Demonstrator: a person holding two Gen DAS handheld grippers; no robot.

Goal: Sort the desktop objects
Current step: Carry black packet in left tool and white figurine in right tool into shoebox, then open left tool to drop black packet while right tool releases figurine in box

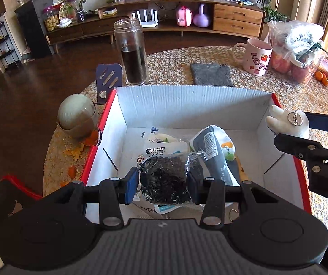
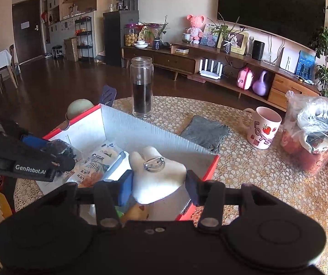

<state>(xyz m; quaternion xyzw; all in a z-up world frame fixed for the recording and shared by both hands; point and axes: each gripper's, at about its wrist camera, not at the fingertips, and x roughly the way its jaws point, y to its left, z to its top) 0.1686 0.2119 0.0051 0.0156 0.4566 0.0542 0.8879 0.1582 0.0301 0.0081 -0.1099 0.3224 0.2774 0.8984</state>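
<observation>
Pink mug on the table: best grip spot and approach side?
The pink mug stands upright, mouth open, apart from the grey cloth and the plastic bag. Likely best: come from above and pinch the rim wall on the side away from the handle, which points toward the cloth.

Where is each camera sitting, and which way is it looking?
Left wrist: sits on the left gripper, looking down into the box; it holds a bag of black bits.
Right wrist: sits on the right gripper, looking over the box's edge; it holds a white plush toy.
Both show the glass jar and pink mug.
</observation>
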